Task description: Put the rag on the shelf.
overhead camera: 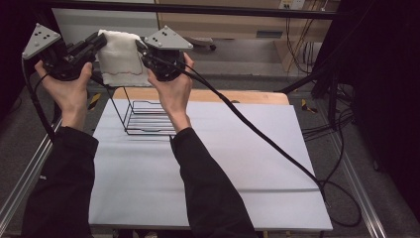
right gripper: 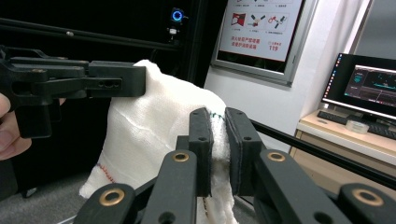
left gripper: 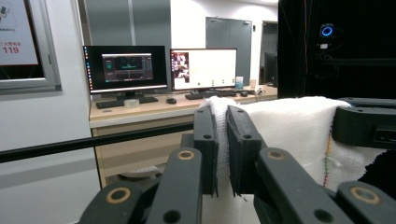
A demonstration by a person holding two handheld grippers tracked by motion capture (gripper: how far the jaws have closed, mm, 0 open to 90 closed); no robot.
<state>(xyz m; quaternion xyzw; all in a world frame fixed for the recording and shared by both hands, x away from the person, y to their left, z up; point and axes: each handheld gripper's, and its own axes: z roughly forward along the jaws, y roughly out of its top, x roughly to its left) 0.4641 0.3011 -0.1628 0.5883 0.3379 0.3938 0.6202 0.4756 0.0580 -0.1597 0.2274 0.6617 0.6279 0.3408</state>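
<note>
Holding: white towel [overhead camera: 120,57] is held up in the air between both grippers, above the far end of the table [overhead camera: 148,198]
Left gripper [overhead camera: 97,43]: jaws are closed onto the towel's left top edge; in the left gripper view, cloth is seen pinched between the two pads [left gripper: 223,140]
Towel: hangs spread flat between the two grips, stitched hem line at the bottom; clear of the table
Right gripper [overhead camera: 142,49]: jaws are closed onto the towel's right top edge; in the right gripper view, a fold of cloth is clamped between the pads [right gripper: 219,140]
Wire rack [overhead camera: 143,119]: stands on the table below and slightly right of the towel, untouched; right forearm passes over its right side
Progress: towel judged lifted and spread; draping over the rack is not yet done
Left: towel to be lowered onto the rack's top wire, then both grips to be released
Edges: black frame bar [overhead camera: 198,10] runs just behind the grippers; little room is left rearward
Open room: table right of the rack is bare; the right gripper's cable [overhead camera: 267,139] lies across it, to be kept out of the lowering path
</note>
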